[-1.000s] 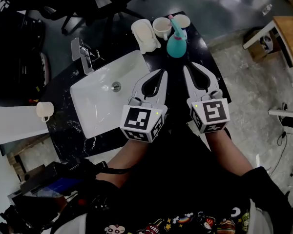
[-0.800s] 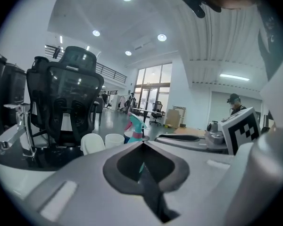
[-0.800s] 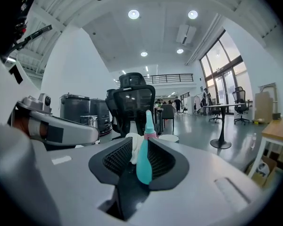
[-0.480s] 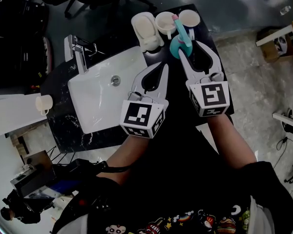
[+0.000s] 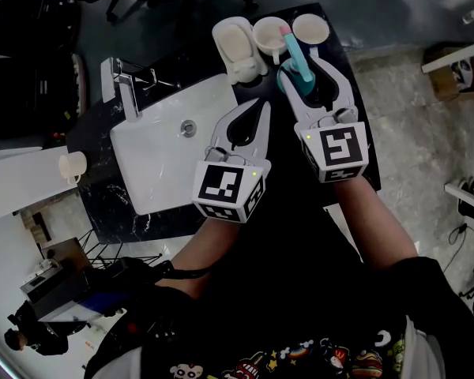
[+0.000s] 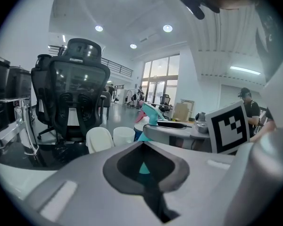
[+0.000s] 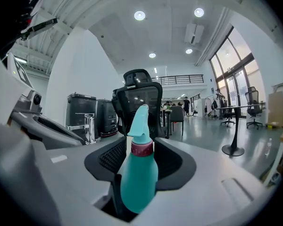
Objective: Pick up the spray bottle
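A teal spray bottle (image 5: 299,58) with a pink collar stands at the back of the black counter (image 5: 110,204). In the right gripper view the bottle (image 7: 139,173) fills the hollow between the jaws, whose pads press against both its sides. My right gripper (image 5: 306,65) is shut on it, and I cannot tell whether its base is off the counter. My left gripper (image 5: 262,109) hovers shut and empty just left of it, by the sink's right edge. In the left gripper view, the bottle's nozzle (image 6: 148,113) shows beyond the jaws.
A white sink (image 5: 158,164) with a chrome faucet (image 5: 125,85) takes up the counter's left part. Two white cups (image 5: 267,36) (image 5: 310,28) and a white holder (image 5: 235,47) stand right behind the bottle. A mug (image 5: 73,164) sits far left. Office chairs stand beyond.
My right gripper moved forward to the bottle and closed its jaws round it. The left gripper stayed roughly in place.
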Tool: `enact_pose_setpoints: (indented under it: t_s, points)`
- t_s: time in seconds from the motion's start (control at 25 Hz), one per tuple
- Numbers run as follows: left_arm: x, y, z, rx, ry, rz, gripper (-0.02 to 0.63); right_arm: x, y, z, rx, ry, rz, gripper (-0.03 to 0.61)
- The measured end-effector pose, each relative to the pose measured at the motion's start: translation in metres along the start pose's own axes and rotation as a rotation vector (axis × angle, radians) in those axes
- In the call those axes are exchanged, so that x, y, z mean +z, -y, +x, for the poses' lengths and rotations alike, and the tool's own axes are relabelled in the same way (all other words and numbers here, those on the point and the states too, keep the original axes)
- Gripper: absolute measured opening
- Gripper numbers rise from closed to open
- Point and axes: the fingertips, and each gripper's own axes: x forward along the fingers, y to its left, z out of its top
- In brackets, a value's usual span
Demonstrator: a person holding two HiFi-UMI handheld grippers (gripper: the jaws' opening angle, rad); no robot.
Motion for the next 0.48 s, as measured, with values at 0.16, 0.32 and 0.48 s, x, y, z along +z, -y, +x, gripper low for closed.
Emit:
enact_pose_setpoints:
  t_s: [0.16,0.32,0.48]
  points:
    - [0.0,-0.001,-0.001,0.0,0.0,0.001,0.0,0.001,0.001,0.002,-0.014,0.006,-0.016,0.175]
    - [0.002,-0.002,-0.005,-0.002,0.007,0.004,0.0,0.004,0.0,0.0,-0.015,0.016,-0.024,0.166]
    - [0.005,-0.004,-0.011,-0.006,0.02,0.005,0.0,0.009,-0.003,-0.007,-0.037,0.019,-0.022,0.16]
